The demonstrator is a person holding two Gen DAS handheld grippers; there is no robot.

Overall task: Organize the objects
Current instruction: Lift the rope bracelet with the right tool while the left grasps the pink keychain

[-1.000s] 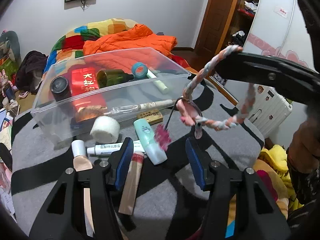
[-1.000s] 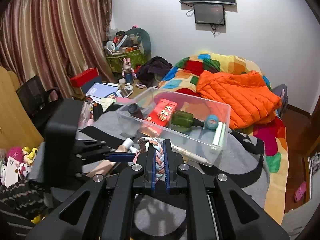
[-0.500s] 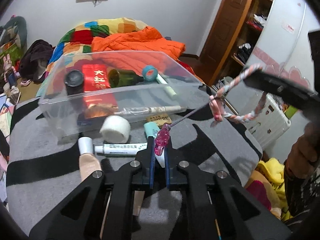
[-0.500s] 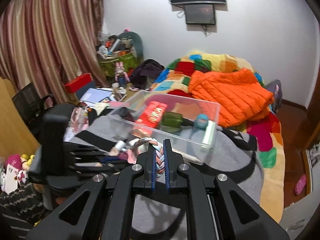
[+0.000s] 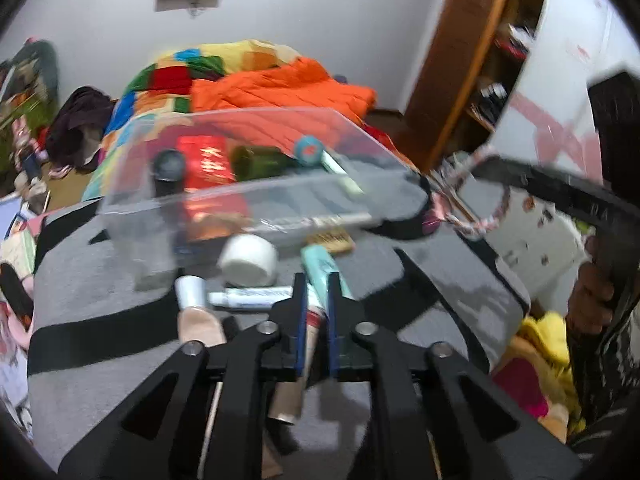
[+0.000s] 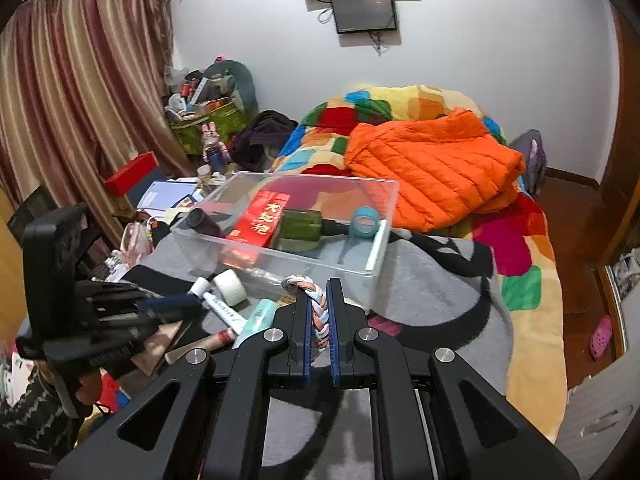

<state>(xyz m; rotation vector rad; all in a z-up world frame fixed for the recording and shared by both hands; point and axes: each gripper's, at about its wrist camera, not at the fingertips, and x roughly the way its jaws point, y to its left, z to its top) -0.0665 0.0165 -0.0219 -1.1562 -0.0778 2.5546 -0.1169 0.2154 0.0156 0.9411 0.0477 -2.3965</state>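
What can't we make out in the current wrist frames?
- Left wrist view: motion blur smears the braided pastel rope loop; its pink charm can't be resolved.
- Left wrist view: whether the left gripper pinches anything; its near-closed fingers cover the gap.
- Right wrist view: the rope's lower part, hidden by the right gripper.
- Both views: tube labels, too small.

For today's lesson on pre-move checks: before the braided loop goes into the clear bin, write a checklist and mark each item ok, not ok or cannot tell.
1. Right gripper shut on the braided loop: ok.
2. Left gripper free of the loop: ok; its fingers are nearly shut with nothing seen between them.
3. Clear bin open on top: ok.
4. Bare floor left in the bin, near the blue tape roll: ok.
5. Loop's dangling pink charm clear of the bin wall: cannot tell, blurred.
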